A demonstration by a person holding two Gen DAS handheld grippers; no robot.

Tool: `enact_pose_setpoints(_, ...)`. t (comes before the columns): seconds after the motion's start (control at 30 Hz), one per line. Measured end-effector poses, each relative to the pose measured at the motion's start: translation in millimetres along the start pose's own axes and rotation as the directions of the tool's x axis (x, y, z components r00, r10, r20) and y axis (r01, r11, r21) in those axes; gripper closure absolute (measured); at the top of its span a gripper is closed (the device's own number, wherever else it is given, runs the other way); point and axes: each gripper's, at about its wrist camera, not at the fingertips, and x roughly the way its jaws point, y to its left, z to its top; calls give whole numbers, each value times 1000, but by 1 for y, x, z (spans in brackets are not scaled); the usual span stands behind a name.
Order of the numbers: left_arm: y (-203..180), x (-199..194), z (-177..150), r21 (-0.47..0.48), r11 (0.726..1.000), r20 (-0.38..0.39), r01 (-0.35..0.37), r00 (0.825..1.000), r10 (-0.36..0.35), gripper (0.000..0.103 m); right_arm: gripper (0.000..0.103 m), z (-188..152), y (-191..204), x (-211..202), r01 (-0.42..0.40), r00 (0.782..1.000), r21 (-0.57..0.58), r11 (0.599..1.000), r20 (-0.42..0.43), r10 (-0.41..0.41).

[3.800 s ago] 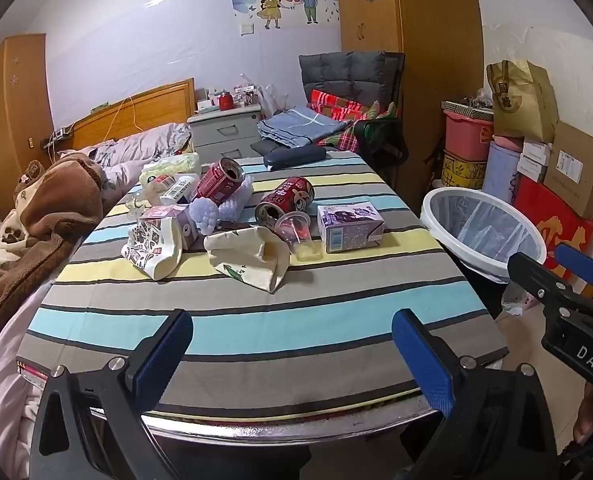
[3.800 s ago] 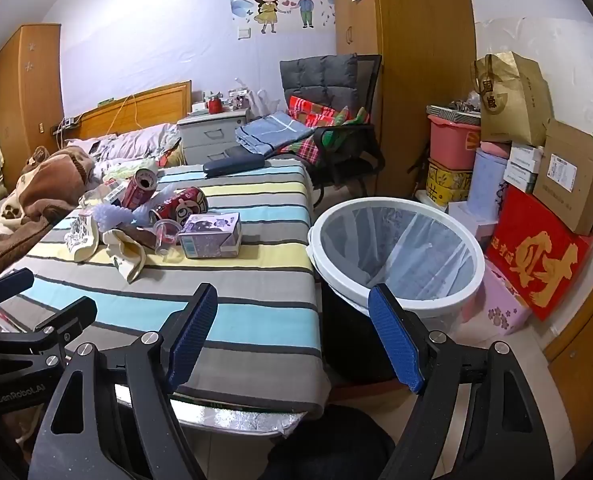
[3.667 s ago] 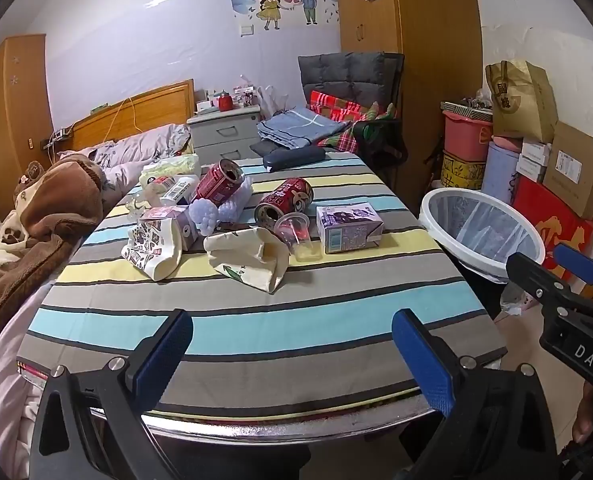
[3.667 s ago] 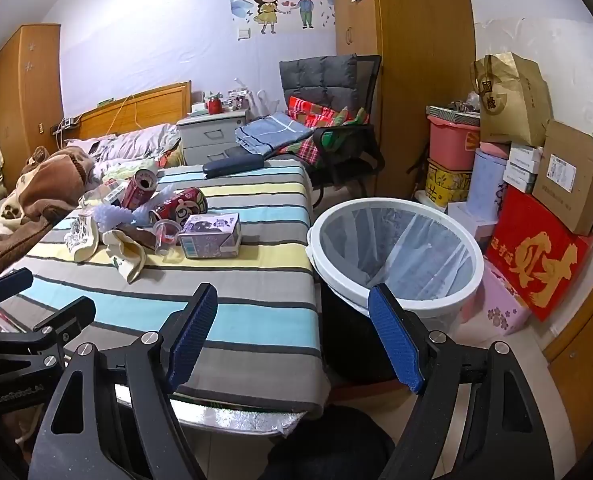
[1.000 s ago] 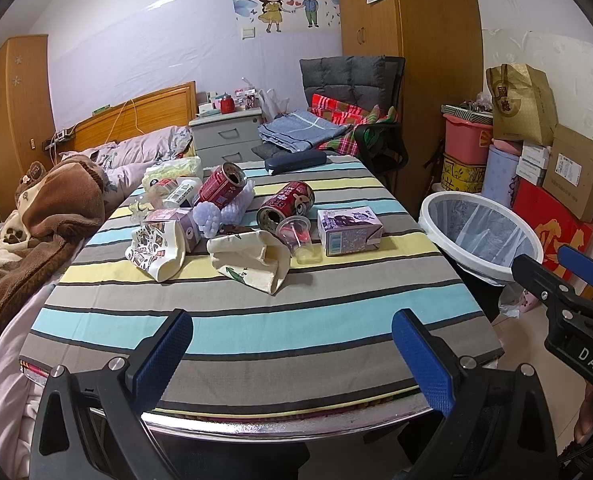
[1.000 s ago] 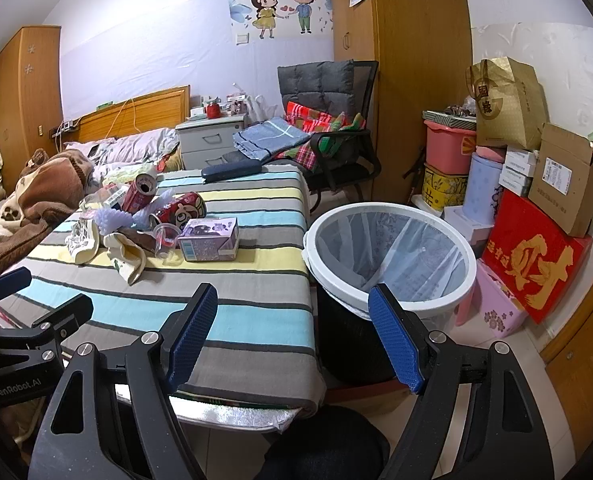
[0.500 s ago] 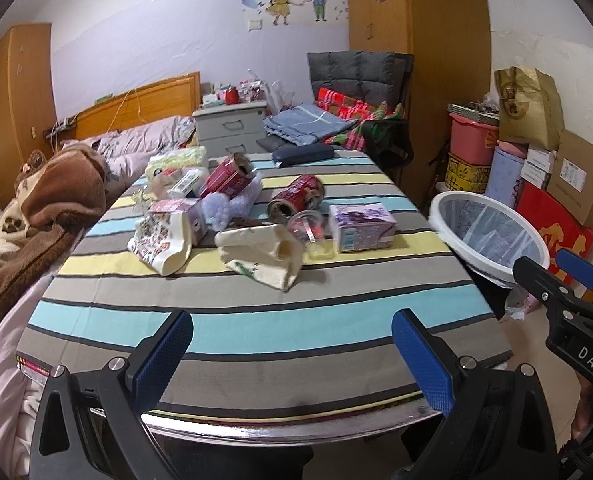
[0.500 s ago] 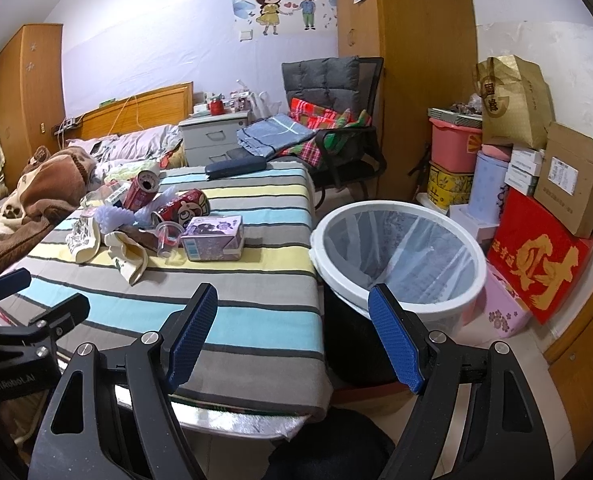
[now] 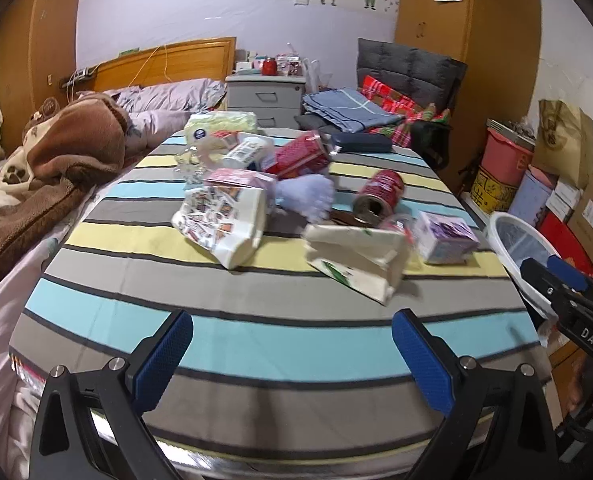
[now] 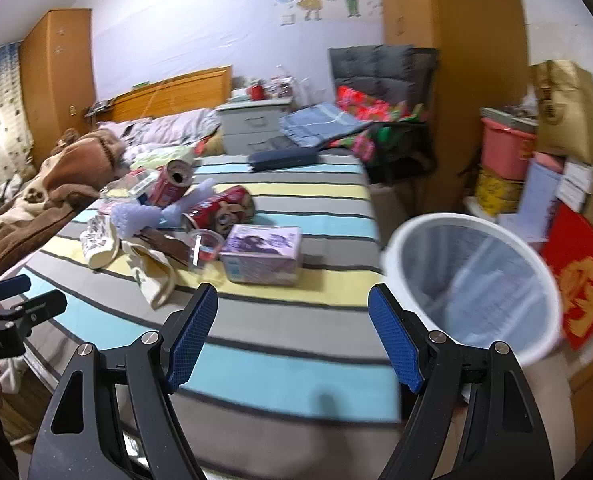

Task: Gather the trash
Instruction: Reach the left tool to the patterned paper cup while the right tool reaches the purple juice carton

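Both the left gripper [image 9: 292, 350] and the right gripper [image 10: 294, 338] hang over the near edge of the striped desk [image 9: 256, 344] with their blue pads spread wide, holding and touching nothing. The trash lies in a heap at mid-desk, well apart from both: a purple carton [image 10: 261, 254], a red can [image 9: 378, 198], a clear cup [image 10: 203, 249] and crumpled paper bags [image 9: 356, 258]. A white-rimmed bin [image 10: 476, 280] stands beside the desk's right edge.
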Motion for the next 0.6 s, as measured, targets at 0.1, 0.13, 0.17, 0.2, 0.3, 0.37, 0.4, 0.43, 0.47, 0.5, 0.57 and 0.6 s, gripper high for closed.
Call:
enact_pose_setpoints(0.1,17,11,11,-24,1000,-19,-6,1000,5,2,24,8,3,18,-24,1000,-9,1000,-19,23)
enact_pose_setpoints(0.13,21,15,13,-29,1000,-23,-6,1000,5,2,24,10,4,22,-37,999,-19,999,-15,37)
enact_pose_setpoints(0.17,26,21,17,-34,999,-34,-6,999,5,2,24,13,4,28,-48,999,-20,999,-26,48)
enact_pose_setpoints(0.2,29,26,21,-33,999,-43,-7,999,6,2,24,16,3,34,-57,998,-16,998,-39,56)
enact_pose_setpoints(0.3,38,43,27,-40,999,-67,-36,997,34,2,24,22,2,49,-47,996,-20,999,-79,45)
enact_pose_setpoints(0.37,43,54,31,-33,998,-67,-58,996,55,2,24,26,5,56,-41,996,-52,998,-83,36)
enact_pose_setpoints(0.4,48,64,34,-37,997,-83,-73,994,69,3,24,28,5,59,-50,995,-50,998,-89,45)
enact_pose_setpoints(0.43,51,71,36,-43,996,-95,-79,993,75,5,24,29,4,62,-62,994,-40,997,-98,58)
enact_pose_setpoints(0.47,53,78,37,-42,994,-104,-98,990,94,6,24,30,3,66,-67,992,-30,997,-110,64)
enact_pose_setpoints(0.5,55,85,38,-18,990,-112,-139,984,136,6,24,30,4,69,-68,990,-28,997,-122,65)
enact_pose_setpoints(0.57,56,98,40,36,981,-125,-189,973,192,7,24,29,9,72,-78,989,-41,996,-131,72)
enact_pose_setpoints(0.6,57,105,40,52,979,-141,-197,969,203,8,24,29,10,74,-77,987,-48,996,-142,69)
